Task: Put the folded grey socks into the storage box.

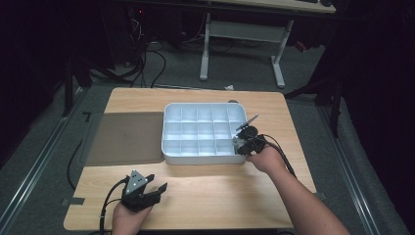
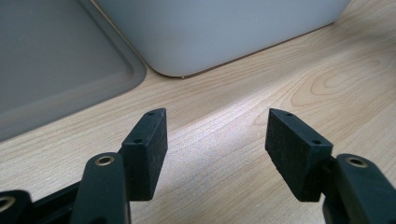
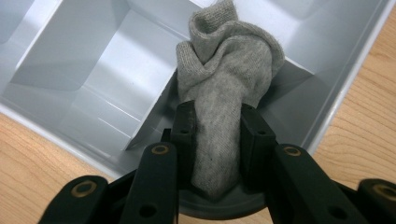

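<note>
A crumpled grey sock (image 3: 229, 60) hangs over the near right corner compartment of a white divided tray (image 3: 93, 84), its top end bunched against a divider. My right gripper (image 3: 217, 126) is shut on the sock's lower part, with both pads pressing its sides. In the high view this gripper (image 1: 241, 143) sits at the tray's (image 1: 166, 132) front right corner. My left gripper (image 1: 157, 182) rests near the table's front left edge. Its jaws stand open over bare wood, with nothing between the pads (image 2: 149, 140).
A flat grey lid (image 1: 125, 137) lies on the table against the tray's left side, and its corner (image 2: 51, 60) shows beside the tray's wall (image 2: 224, 32). Bare wood runs along the table's front. A second desk stands beyond the table's far edge.
</note>
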{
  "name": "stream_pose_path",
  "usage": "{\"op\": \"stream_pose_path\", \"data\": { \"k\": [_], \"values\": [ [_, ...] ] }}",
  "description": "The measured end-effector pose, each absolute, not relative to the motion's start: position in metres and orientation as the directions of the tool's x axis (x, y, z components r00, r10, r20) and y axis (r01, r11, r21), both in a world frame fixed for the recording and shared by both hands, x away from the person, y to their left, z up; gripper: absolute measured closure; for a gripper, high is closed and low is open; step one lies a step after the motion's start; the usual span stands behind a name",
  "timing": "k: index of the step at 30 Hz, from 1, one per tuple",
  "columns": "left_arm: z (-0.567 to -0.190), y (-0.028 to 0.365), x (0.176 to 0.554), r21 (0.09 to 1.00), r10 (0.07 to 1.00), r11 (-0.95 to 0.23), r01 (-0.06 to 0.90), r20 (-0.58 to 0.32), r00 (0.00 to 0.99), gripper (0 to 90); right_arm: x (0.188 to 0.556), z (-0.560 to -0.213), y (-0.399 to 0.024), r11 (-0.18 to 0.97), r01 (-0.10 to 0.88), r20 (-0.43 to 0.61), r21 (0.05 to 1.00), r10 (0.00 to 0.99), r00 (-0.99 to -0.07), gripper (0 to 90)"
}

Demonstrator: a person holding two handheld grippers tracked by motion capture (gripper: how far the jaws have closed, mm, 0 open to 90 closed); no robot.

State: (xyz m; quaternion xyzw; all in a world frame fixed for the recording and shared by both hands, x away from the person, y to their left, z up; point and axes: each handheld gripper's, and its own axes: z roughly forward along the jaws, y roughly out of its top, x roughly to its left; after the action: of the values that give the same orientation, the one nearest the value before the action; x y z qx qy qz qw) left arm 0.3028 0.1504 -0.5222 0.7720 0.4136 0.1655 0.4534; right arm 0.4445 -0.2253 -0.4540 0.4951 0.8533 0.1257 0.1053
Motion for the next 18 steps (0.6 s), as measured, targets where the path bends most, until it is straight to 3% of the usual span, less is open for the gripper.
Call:
{"op": "stream_pose_path", "data": {
  "k": [13,16,18],
  "values": [
    [-0.521,0.151,0.303,0.838,0.788,-0.24,0.49,-0.126,0.602,39.4,0.446,-0.438,-0.226,0.463,0.823,-0.015,0.331,0.874,-0.486,56.9],
    [-0.522,0.151,0.303,0.837,0.787,-0.241,0.491,-0.127,0.604,39.4,0.445,-0.427,-0.227,0.458,0.816,0.001,0.352,0.872,-0.489,56.6],
    [-0.522,0.151,0.303,0.838,0.787,-0.242,0.49,-0.127,0.604,39.3,0.444,-0.42,-0.227,0.456,0.814,0.004,0.359,0.872,-0.49,61.8]
  ]
}}
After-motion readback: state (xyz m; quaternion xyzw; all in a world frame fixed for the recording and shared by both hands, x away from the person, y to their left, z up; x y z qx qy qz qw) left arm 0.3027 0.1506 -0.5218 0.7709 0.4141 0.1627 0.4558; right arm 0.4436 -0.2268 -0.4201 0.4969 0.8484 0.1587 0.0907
